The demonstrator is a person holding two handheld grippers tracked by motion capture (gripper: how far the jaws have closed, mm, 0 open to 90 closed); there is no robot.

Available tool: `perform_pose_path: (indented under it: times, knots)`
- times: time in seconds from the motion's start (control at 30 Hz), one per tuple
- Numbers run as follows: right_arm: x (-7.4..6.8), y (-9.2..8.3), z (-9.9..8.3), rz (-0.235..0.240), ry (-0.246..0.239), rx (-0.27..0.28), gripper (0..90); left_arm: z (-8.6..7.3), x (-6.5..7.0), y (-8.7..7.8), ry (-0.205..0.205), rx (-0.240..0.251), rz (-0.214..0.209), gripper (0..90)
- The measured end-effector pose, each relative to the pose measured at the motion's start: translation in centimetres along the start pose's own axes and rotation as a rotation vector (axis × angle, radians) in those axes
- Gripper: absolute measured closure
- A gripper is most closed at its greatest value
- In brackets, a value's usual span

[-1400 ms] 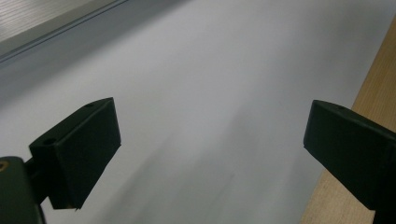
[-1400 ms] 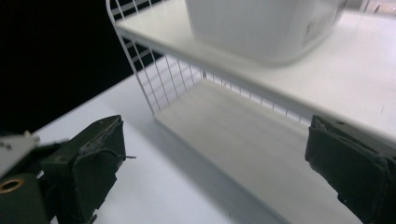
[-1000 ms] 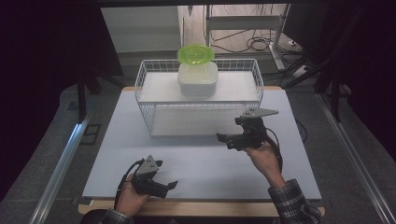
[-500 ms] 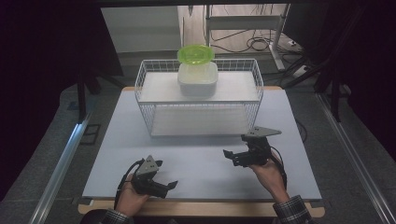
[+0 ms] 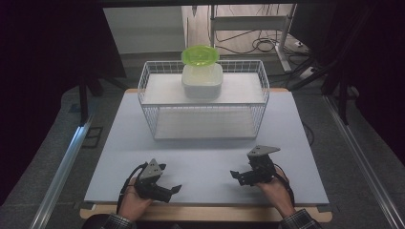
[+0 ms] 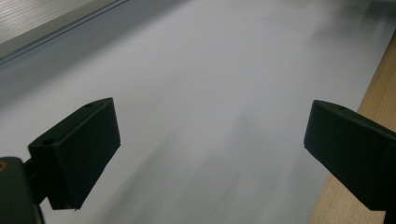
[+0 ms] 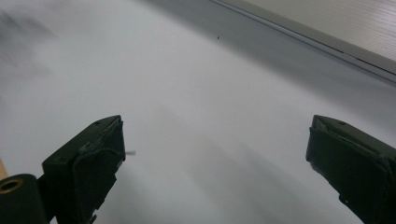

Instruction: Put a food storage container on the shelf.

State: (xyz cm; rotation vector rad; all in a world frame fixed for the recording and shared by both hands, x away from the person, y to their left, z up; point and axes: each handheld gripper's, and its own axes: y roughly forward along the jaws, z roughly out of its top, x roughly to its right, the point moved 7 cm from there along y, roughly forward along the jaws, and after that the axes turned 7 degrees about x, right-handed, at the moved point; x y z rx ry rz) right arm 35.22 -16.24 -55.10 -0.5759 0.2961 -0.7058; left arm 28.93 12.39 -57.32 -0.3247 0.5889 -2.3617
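The right gripper (image 5: 236, 175) has dropped back from near the wire basket (image 5: 149, 112) toward the table's near edge over the past second, while the left gripper (image 5: 175, 189) has stayed where it was. Both now rest low over the pale grey table (image 5: 210, 160), held in the person's 2 hands, their tips pointing inward toward each other and well apart. In the left gripper view, its 2 black jaws stand wide apart over bare tabletop, with nothing between them; a strip of the wooden edge (image 6: 378, 95) shows at the right. In the right gripper view, that tool's jaws are likewise spread wide and empty. At the far side, the white container (image 5: 202, 81) sits on the basket's upper shelf, with the green bowl (image 5: 200, 55) upside down on top of it.
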Motion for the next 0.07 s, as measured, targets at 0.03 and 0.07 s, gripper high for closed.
perform_pose_path:
  times: [0.03,0.07]
  knots:
    - [0.01,0.07,-0.01,-0.003,-0.006,-0.002,4.8,0.03,-0.02,0.01,0.001,0.001,0.000,3.1]
    - [0.01,0.12,0.00,-0.006,-0.011,0.000,4.7,0.03,-0.03,0.02,0.000,0.001,0.001,3.2]
